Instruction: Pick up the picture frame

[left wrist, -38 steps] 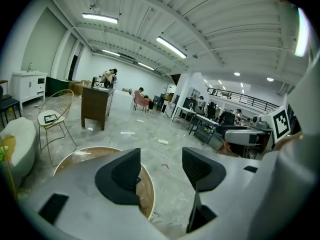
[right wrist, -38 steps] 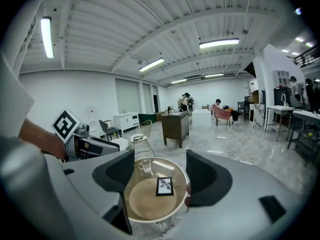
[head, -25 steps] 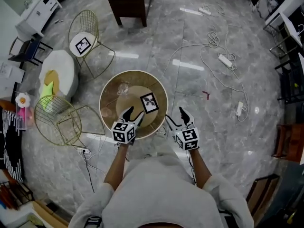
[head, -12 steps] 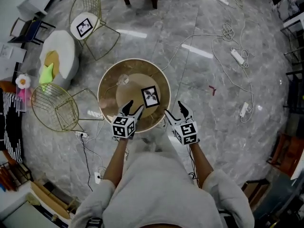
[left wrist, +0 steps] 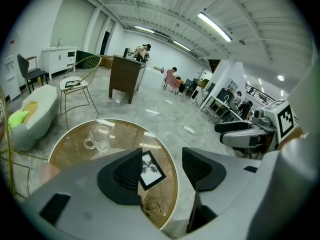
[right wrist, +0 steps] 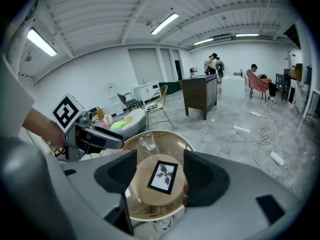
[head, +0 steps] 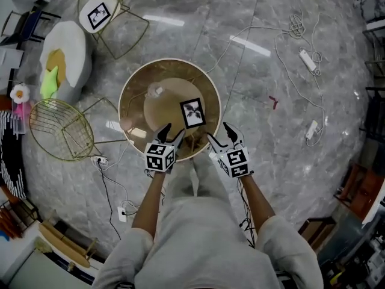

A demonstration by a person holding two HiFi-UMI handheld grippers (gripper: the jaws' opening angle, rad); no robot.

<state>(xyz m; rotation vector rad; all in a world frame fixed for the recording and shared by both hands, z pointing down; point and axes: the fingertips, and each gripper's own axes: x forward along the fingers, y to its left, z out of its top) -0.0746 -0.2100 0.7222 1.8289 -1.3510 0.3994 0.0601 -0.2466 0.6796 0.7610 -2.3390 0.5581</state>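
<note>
Picture frame (head: 192, 112) lies flat on the round table (head: 124, 95), on the tan disc seen through the glass top, a little right of the table's middle and toward the person's edge. Its long axis runs roughly away from the person, tilted slightly. Both claws hang over the table's near rim, well apart from the frame and touching nothing. The left gripper (head: 174, 131) is at the frame's near-left and the right gripper (head: 219, 132) at its near-right, so the frame sits ahead of them and between them. Each has its jaws spread wide with nothing held. In the head view the two are about equally near. The right gripper view, though, has the frame centred in the gap between its jaws, with the long axis pointing along the reach. In the left gripper view the frame sits off to the left jaw's inner edge, partly hidden by it. By that, the right claw looks the better lined up; it would likely need to go forward and down to close across the frame's short width. Counted: one frame on the table, one glass mug (head: 155, 91) toward the table's far-left, and two wire chairs (head: 60, 138) left of the table. The farther chair carries a black-bordered square (head: 99, 15) on its seat that may be a second frame; I cannot tell.
</note>
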